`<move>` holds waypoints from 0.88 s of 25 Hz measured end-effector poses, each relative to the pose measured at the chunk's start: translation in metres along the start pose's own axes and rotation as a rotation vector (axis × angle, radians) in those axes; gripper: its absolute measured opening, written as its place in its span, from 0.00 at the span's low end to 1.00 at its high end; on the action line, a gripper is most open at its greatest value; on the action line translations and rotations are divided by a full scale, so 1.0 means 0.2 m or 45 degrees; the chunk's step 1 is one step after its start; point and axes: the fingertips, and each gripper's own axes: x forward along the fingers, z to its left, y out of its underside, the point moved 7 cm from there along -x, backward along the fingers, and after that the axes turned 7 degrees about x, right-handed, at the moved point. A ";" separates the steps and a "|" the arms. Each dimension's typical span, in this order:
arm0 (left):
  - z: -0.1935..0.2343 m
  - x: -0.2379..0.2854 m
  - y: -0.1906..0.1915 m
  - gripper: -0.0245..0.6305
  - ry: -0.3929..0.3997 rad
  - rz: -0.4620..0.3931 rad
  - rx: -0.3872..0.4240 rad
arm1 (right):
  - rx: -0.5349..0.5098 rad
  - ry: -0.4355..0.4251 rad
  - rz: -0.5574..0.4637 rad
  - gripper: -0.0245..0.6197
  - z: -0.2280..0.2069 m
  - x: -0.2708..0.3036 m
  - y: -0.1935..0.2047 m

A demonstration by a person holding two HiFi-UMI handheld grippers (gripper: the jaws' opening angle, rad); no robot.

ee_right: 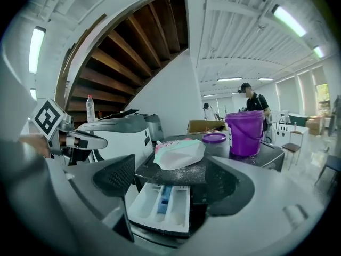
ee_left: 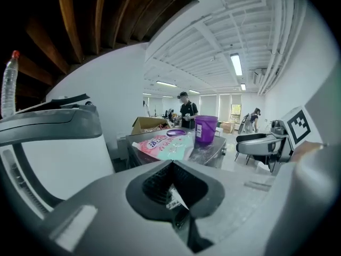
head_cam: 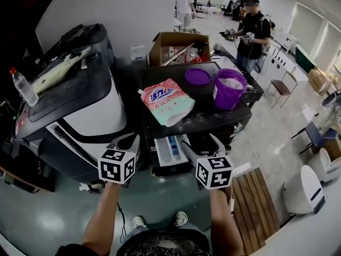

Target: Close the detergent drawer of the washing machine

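Indoors, white powder speckles the black washing machine top.

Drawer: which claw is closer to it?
Right. The right claw hangs open just in front of the drawer; the left claw is shut, off to the drawer's left.

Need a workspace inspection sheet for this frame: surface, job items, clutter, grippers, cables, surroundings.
Surface: washing machine top, dark, dusted with white powder.
Job's things: detergent drawer pulled out, compartments exposed.
Clutter: detergent bag lying flat, purple bucket and purple lid on the top; cardboard box behind them; bottle on the neighbouring machine.
Grippers: left gripper jaws together, empty; right gripper jaws apart, empty, drawer ahead between them, not touching.
Cables: thin dark cable on the floor by the person's feet.
Surroundings: wooden pallet at right; person standing behind.
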 end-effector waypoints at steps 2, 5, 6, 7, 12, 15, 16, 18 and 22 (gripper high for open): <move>0.00 0.01 0.01 0.04 0.053 0.001 0.024 | 0.033 0.048 -0.005 0.69 0.01 -0.03 0.04; 0.01 0.03 0.00 0.04 0.124 -0.010 0.049 | 0.086 0.112 -0.009 0.68 0.04 -0.06 0.09; 0.01 0.03 0.00 0.04 0.146 -0.011 0.060 | 0.104 0.131 -0.011 0.68 0.05 -0.08 0.11; 0.00 0.03 0.00 0.04 0.168 -0.010 0.072 | 0.120 0.148 -0.013 0.68 0.06 -0.09 0.14; -0.02 0.03 0.04 0.04 0.273 0.009 0.139 | 0.199 0.230 -0.030 0.67 0.11 -0.15 0.25; -0.03 0.02 0.07 0.04 0.319 0.021 0.172 | 0.236 0.269 -0.036 0.67 0.14 -0.19 0.33; -0.03 0.02 0.08 0.04 0.333 0.027 0.182 | 0.250 0.280 -0.038 0.67 0.16 -0.20 0.35; -0.03 0.01 0.10 0.04 0.359 0.035 0.201 | 0.286 0.297 -0.043 0.66 0.17 -0.21 0.41; -0.05 0.01 0.12 0.04 0.405 0.043 0.256 | 0.410 0.316 -0.072 0.65 0.19 -0.23 0.54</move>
